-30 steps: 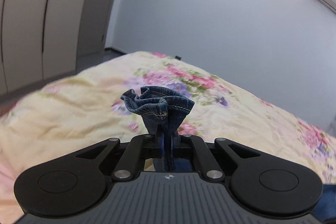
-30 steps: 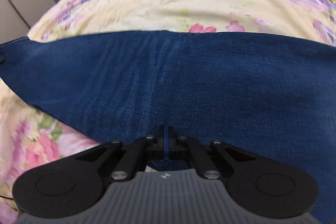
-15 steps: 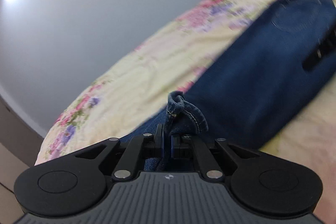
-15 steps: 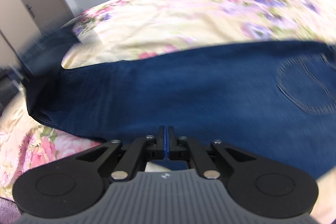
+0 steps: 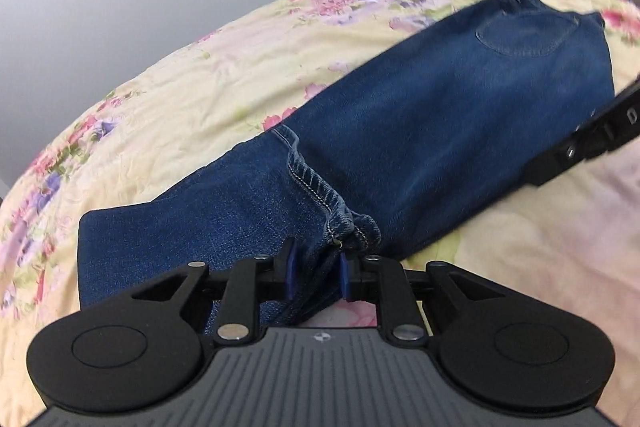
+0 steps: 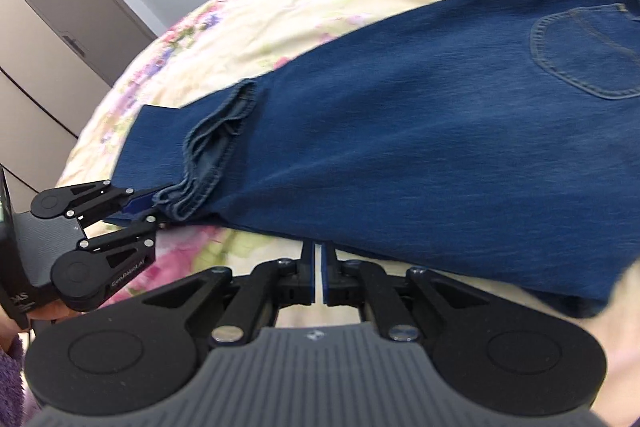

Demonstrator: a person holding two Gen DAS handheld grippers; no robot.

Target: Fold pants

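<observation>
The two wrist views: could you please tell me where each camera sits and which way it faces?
Left wrist: on the left gripper, looking down along the folded blue denim pants on the floral bedspread; its jaws, just opened, straddle the hem.
Right wrist: on the right gripper, jaws shut, facing the pants' near edge; a purple sleeve shows.
Shared: pants, bedspread, each other's gripper.
</observation>
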